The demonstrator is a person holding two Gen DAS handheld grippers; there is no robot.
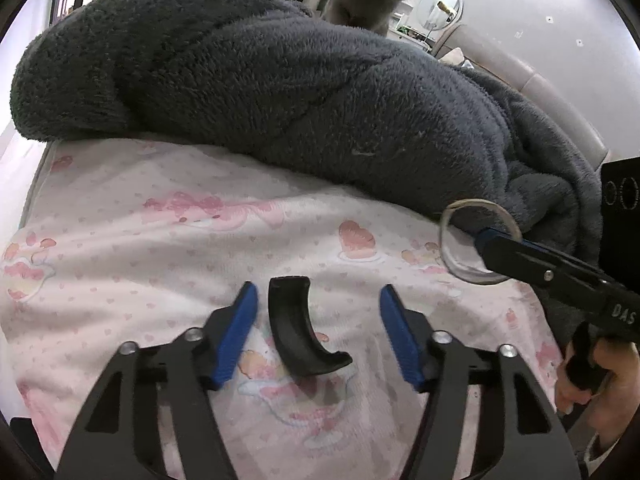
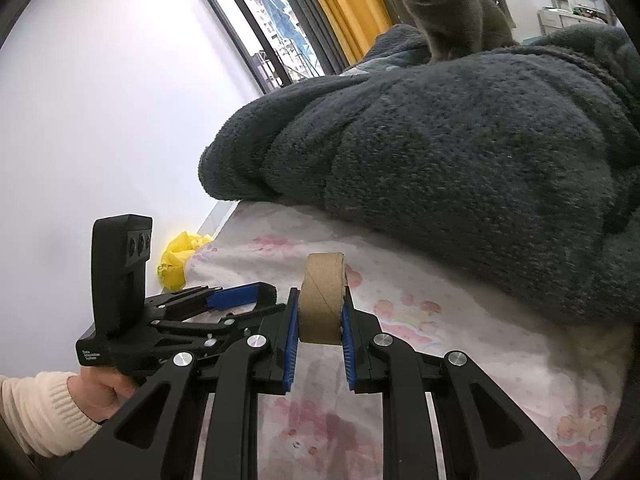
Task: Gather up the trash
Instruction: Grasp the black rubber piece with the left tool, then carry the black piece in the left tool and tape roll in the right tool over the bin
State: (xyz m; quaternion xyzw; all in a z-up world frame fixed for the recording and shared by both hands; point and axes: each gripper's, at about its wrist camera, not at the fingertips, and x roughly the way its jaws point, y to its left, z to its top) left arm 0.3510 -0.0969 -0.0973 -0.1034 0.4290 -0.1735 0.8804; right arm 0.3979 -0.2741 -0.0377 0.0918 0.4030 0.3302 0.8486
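A curved black plastic piece (image 1: 300, 328) lies on the pink printed bedsheet (image 1: 160, 240). My left gripper (image 1: 318, 288) stands open over it, its blue pads (image 1: 236, 336) on either side of the piece and not pressing on it. From the right wrist view the left gripper (image 2: 256, 300) shows low at the left, held by a hand in a cream sleeve. My right gripper (image 2: 321, 292) is shut on a brown cardboard tape roll core (image 2: 322, 308), held upright above the sheet. In the left wrist view that core (image 1: 474, 203) appears as a ring at the right gripper's tip (image 1: 482, 236).
A bulky dark grey fleece blanket (image 1: 280, 80) covers the far half of the bed. A grey cat (image 2: 440, 12) sits on it and faces this way. A crumpled yellow bag (image 2: 180, 256) lies off the bed's left edge, against the white wall.
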